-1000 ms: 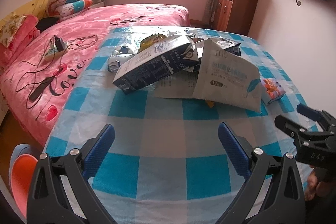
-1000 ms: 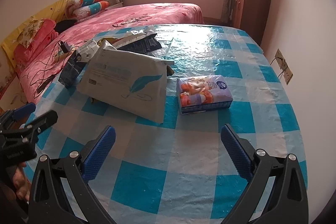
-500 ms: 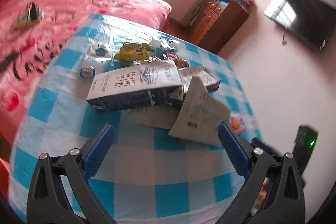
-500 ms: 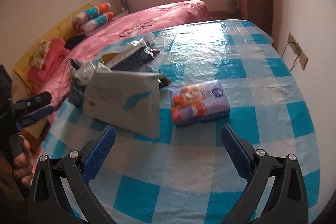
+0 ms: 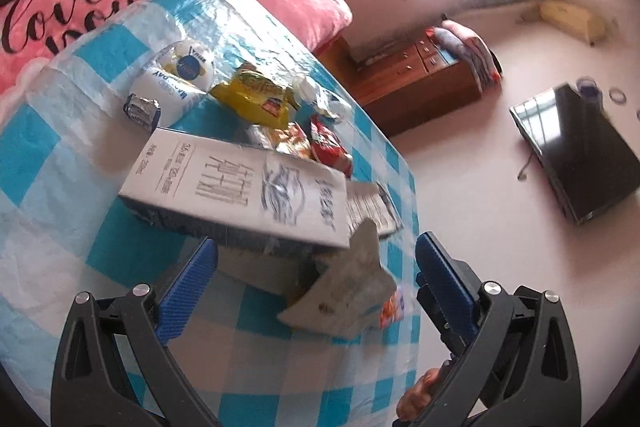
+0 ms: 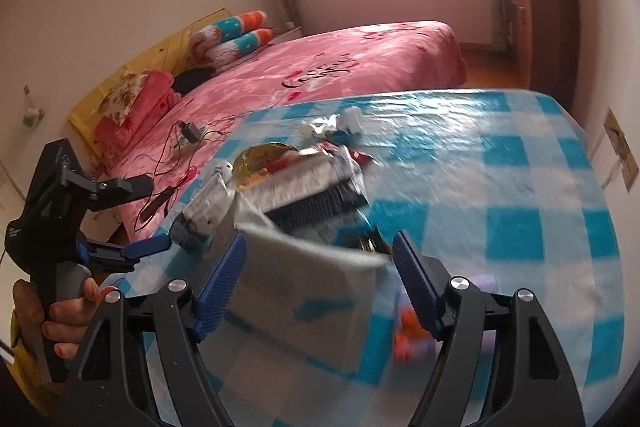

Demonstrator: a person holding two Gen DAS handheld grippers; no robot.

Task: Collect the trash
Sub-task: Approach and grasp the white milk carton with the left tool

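Left edge of the right wrist view: the person's hand holds the handle of the left gripper, pointed in at the near-left side of the trash pile. Its jaws stand wide apart, nothing between the pads. A second ago it hung well back from the pile; now, in its own view, the left gripper has tilted over and come close, and the long white and dark carton fills the space just beyond its blue pads.

Middle: the pile sits on the blue-checked tablecloth. Far side holds a white round packet, a yellow snack bag and red wrappers. The carton lies across the near side, one end propped on the grey paper pouch.

Right of centre: the right gripper has moved in over the pouch, which was well ahead of it a second ago. Its jaws have just been closing from full width. The pouch's upper edge now lies between the pads, the left one seemingly at its corner, the right with a small gap; motion blur makes contact hard to judge. No firm pinch yet, as far as I can tell.

Far right: the small purple and orange tissue pack lies beside the pouch, half hidden behind the right pad.

Reading: collection is only starting, nothing lifted yet. The pouch looks like the first pick, and lifting it may tip the carton resting on it.
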